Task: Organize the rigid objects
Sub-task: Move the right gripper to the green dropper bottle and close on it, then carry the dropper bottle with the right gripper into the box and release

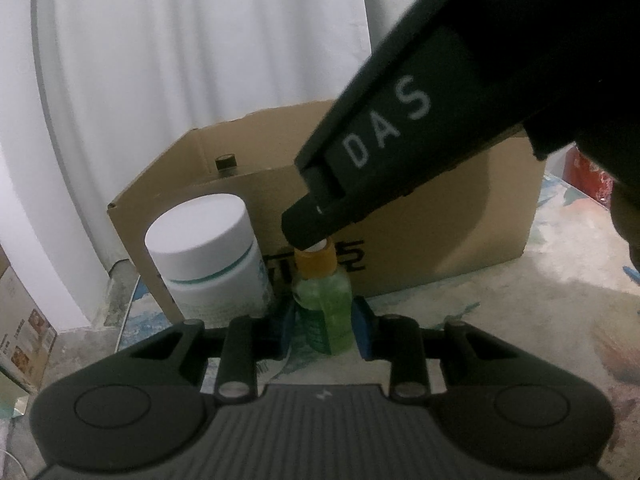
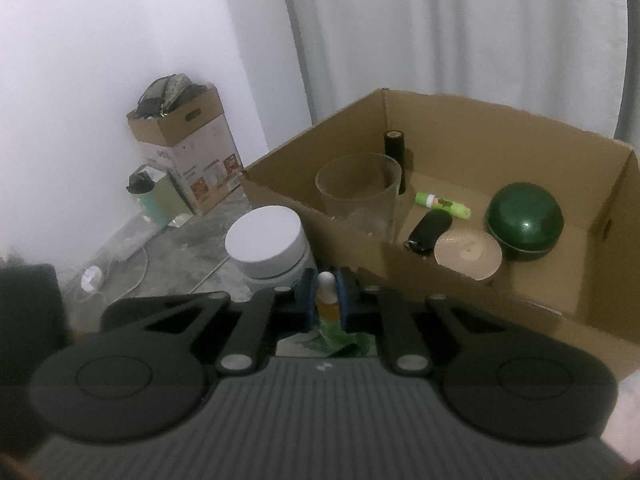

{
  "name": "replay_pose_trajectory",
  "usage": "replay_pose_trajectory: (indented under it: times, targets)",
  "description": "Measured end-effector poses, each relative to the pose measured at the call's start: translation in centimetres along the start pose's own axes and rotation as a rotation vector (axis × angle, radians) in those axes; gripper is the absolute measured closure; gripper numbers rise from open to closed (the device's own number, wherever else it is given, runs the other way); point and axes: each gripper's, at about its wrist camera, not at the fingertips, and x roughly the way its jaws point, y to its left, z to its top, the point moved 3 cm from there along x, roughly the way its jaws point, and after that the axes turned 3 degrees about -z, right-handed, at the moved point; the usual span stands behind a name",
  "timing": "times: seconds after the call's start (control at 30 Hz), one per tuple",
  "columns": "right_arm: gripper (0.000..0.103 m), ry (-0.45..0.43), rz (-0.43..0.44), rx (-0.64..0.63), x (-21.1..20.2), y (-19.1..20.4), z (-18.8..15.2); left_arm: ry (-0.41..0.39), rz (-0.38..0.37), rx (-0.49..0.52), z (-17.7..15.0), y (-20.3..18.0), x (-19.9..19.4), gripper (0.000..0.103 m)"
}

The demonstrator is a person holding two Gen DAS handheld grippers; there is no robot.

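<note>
White curtain backs the table (image 1: 500,300); the green bottle (image 1: 326,308) stands at the box's (image 2: 400,264) 6 o'clock. My left gripper (image 1: 322,322) brackets its body, fingers apart, while the right gripper (image 2: 326,300) clamps its cap. I'd lift straight, then carry toward 1 o'clock into the box.

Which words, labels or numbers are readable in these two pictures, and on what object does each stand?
"DAS": white letters on the black right claw body.
Dark print on the cardboard box front: mostly hidden, unreadable.
White jar label: too blurred.
Green bottle label: too blurred.
Printed carton by the wall: too small.
</note>
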Motion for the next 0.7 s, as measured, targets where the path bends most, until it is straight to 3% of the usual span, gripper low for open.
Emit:
replay_pose_trajectory:
  times: [0.37, 0.57, 0.7]
  targets:
    - [0.094, -0.069, 0.021, -0.019, -4.7, 0.7, 0.8, -0.073, 0.007, 0.03, 1.7, -1.7, -4.3, 0.071]
    - [0.093, -0.187, 0.021, -0.055, -10.5, 0.4, 3.3, -0.166, -0.04, 0.038, 6.1, -2.7, -7.4, 0.071]
    - [0.093, -0.235, -0.002, -0.067, -13.1, -1.3, 5.5, -0.205, -0.046, 0.08, 9.0, -3.8, -6.7, 0.071]
